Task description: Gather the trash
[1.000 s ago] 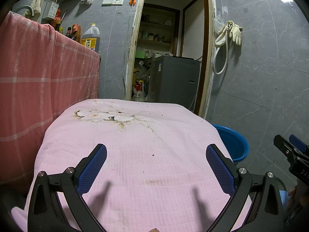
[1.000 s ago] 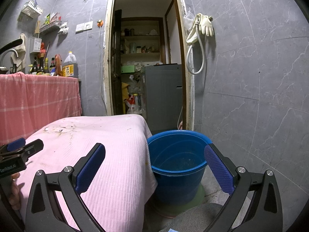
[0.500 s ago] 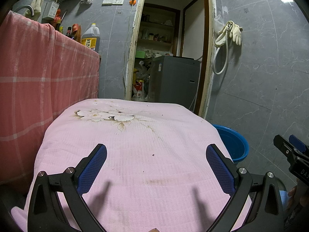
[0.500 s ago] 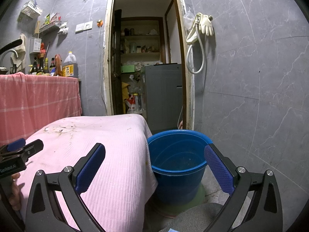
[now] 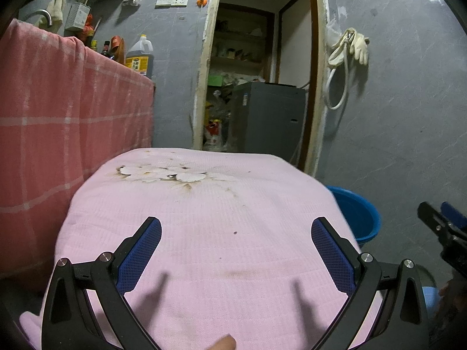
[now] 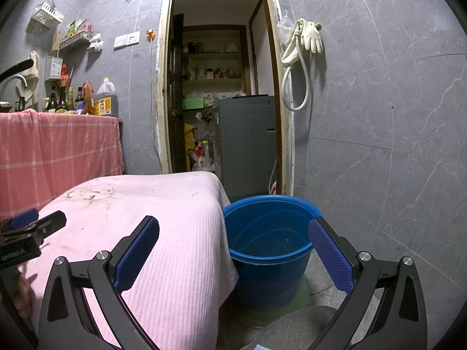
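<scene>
Nothing has moved: both grippers, left gripper (image 5: 235, 250) and right gripper (image 6: 233, 250), are still being held wide open, empty, so no trash is being picked up.

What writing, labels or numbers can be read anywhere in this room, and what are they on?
Nothing can be read with certainty.
Yellow label on the large clear plastic oil jug: print too small to read.
White lettering on the side of the black left gripper: blurred, unreadable.
Red print on the white plastic bag in the doorway: too blurred to read.
Small sticker on the grey metal appliance: too small to read.
</scene>
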Available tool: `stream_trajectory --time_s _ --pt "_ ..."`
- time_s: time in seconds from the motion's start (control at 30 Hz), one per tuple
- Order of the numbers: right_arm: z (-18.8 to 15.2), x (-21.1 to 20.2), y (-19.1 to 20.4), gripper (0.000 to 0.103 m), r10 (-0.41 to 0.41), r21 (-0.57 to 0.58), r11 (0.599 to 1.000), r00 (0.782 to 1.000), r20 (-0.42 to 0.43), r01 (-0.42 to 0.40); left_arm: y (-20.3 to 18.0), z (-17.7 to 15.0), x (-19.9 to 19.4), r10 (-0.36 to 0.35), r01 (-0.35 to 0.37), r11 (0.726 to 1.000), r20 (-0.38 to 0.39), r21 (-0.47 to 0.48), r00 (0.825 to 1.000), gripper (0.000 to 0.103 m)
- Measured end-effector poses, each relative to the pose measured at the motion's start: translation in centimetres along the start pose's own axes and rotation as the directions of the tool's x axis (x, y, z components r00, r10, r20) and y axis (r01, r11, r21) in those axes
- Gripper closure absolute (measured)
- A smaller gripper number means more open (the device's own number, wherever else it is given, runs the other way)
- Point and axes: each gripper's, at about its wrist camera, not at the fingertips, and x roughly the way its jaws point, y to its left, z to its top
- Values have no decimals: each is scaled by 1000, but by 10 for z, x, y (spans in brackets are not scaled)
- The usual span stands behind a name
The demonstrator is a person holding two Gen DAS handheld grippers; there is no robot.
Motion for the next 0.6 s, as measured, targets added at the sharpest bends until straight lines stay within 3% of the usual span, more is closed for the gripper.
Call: stream_trajectory --time_s 0.6 --pt "-1 -1 3 0 1 -1 1000 1000 -4 -1 -4 -5 5 23 -23 999 -23 33 999 2"
